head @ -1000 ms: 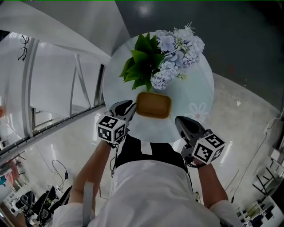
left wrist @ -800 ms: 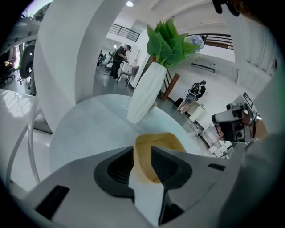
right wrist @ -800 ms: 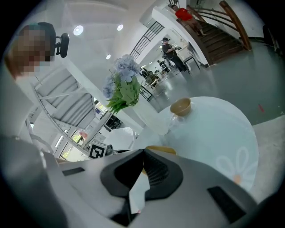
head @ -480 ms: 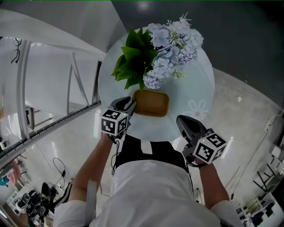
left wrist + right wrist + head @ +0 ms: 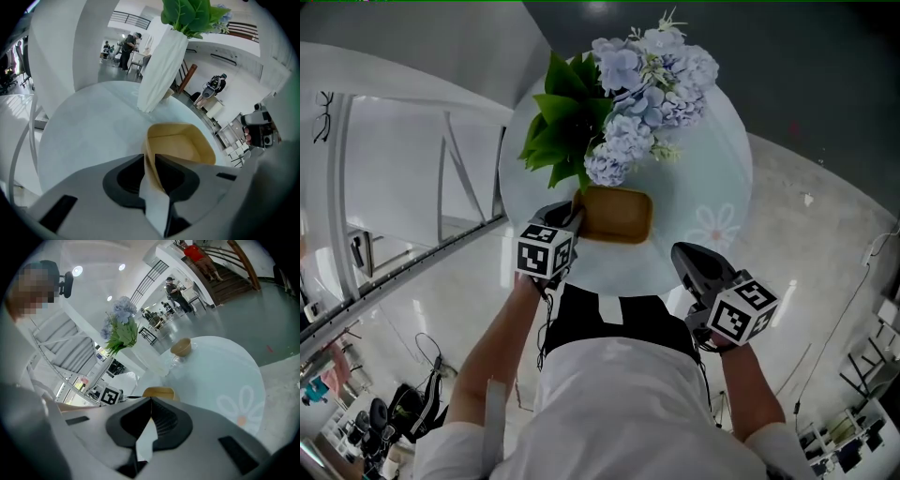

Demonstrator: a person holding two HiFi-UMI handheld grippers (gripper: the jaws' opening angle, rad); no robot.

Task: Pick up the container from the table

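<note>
One round pale table (image 5: 712, 178) fills the middle. A vase of flowers (image 5: 623, 103) stands on its far side. Just near of it, toward the left, sits the tan container (image 5: 621, 217). The left gripper (image 5: 574, 216) has just been closing and pinches the container's left wall. The right gripper (image 5: 682, 253) hangs at the near right edge, its jaws together with nothing between them.

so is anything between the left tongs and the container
Nothing visible does. The container's near wall already sits between the jaws of the left tongs, which have just been closing on it. The white vase stands beyond the container, on its far side, out of the way.
</note>
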